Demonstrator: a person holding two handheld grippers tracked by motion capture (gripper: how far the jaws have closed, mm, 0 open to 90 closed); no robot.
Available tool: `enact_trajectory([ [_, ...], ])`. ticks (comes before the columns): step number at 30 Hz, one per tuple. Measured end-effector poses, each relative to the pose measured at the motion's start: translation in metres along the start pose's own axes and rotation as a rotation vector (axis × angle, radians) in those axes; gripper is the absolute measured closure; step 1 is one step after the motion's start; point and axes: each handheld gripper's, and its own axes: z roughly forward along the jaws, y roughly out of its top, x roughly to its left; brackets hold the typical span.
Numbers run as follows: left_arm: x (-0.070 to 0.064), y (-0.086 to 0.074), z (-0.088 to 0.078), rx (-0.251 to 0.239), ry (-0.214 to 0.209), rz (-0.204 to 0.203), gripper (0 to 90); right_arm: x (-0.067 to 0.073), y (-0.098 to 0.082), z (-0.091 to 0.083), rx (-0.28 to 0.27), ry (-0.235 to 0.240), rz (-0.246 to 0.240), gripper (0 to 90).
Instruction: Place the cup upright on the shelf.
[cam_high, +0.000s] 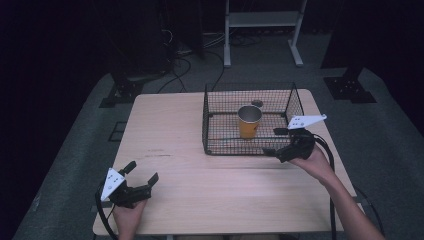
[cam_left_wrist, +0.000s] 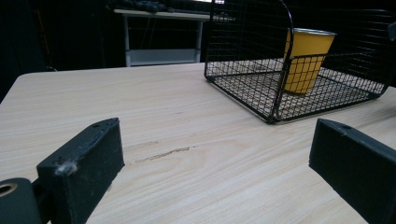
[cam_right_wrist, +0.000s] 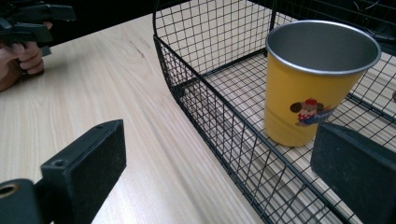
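A yellow metal cup (cam_high: 249, 122) with a cartoon print stands upright inside a black wire basket (cam_high: 205, 120) on the wooden table (cam_high: 165, 130). My right gripper (cam_high: 272, 141) is open at the basket's front right. In the right gripper view (cam_right_wrist: 219, 172) one jaw is over the table outside the basket wall (cam_right_wrist: 210, 112) and the other is over the inside, close to the cup (cam_right_wrist: 308, 84). My left gripper (cam_high: 142, 172) is open near the table's front left, with nothing between its jaws (cam_left_wrist: 219, 158). It faces the basket (cam_left_wrist: 243, 100) and the cup (cam_left_wrist: 306, 60) from a distance.
A small dark round object (cam_high: 257, 103) lies at the back of the basket. A white metal stand (cam_high: 262, 20) and cables are on the floor beyond the table. The person's hand holding the left gripper (cam_right_wrist: 28, 23) appears far off in the right gripper view.
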Motion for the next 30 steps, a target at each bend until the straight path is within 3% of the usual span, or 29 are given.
enact_trajectory([
  [30, 0.000, 0.000, 0.000, 0.001, 0.001, 0.000, 2.4, 0.006, -0.040, -0.021, -0.022, 0.003, 0.056, 2.9],
])
